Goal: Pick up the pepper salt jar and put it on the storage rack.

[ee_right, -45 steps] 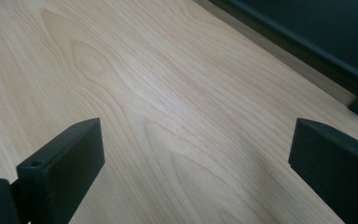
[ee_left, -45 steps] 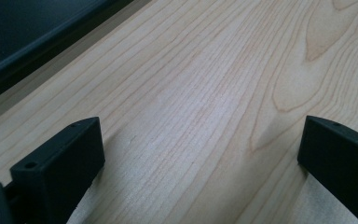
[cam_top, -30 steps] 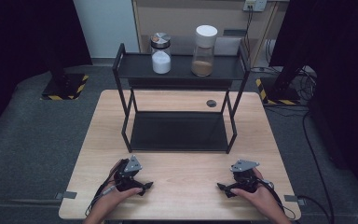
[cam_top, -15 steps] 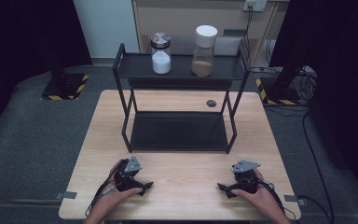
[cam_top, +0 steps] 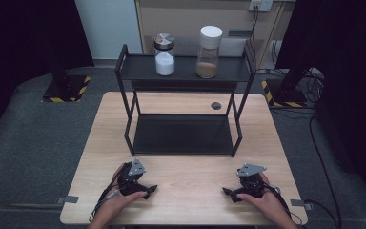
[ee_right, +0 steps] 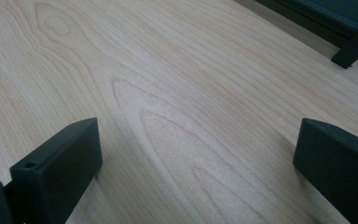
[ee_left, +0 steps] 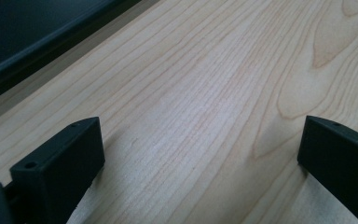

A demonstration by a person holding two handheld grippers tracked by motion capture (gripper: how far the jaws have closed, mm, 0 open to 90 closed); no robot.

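Observation:
A black two-tier metal rack [cam_top: 183, 76] stands at the back half of the wooden table [cam_top: 186, 171]. On its top shelf stand a glass jar of white powder with a silver lid [cam_top: 164, 54] and a taller jar of brown powder with a white lid [cam_top: 208, 51]. My left gripper [cam_top: 148, 189] rests on the table near the front left, held by a hand. My right gripper [cam_top: 228, 192] rests near the front right. In each gripper view the black jaws stand wide apart over bare wood: left gripper [ee_left: 200, 154], right gripper [ee_right: 198, 154].
A small dark round disc [cam_top: 216, 105] lies on the table behind the rack's right legs. The rack's lower shelf [cam_top: 182, 133] is bare. Its edge [ee_left: 32, 37] and a rack foot [ee_right: 354, 49] show in the gripper views. Grey carpet surrounds the table.

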